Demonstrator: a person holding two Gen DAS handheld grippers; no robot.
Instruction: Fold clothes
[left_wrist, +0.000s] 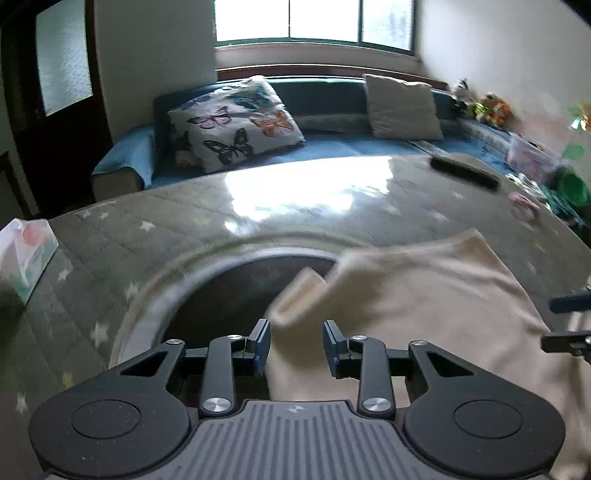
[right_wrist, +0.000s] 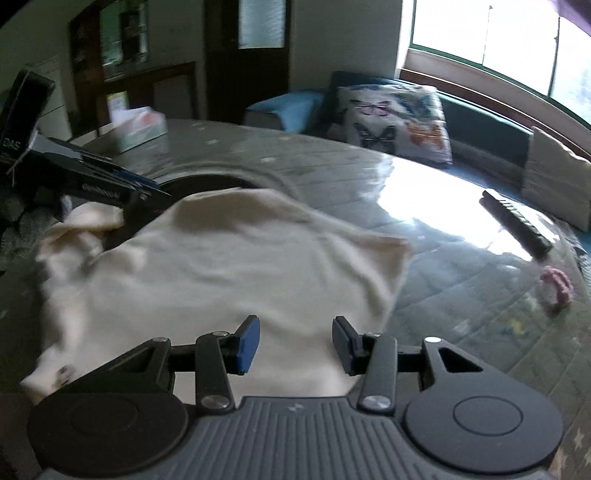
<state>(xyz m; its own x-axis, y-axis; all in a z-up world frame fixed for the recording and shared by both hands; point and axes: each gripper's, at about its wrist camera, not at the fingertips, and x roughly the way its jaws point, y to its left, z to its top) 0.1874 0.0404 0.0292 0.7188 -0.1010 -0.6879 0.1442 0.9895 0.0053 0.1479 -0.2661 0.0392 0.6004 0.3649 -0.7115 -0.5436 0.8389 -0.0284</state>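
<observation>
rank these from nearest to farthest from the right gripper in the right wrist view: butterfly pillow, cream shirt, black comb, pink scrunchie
From the right gripper:
1. Cream shirt, directly under and ahead of the open fingers.
2. Pink scrunchie, on the table to the right.
3. Black comb, farther back on the right, in the glare.
4. Butterfly pillow, on the sofa beyond the table.

The left claw (left_wrist: 296, 343), a black two-finger tool with blue pads (left_wrist: 261, 345), stands with its jaws apart, nothing pinched between them. From the right wrist view it shows at the upper left (right_wrist: 147, 190), its fingers reaching in low and slanting downward. The right claw (right_wrist: 295, 343), of the same black build with blue pads (right_wrist: 247, 345), also has its jaws spread wide, and its fingertips show at the right edge of the left wrist view (left_wrist: 567, 321).
</observation>
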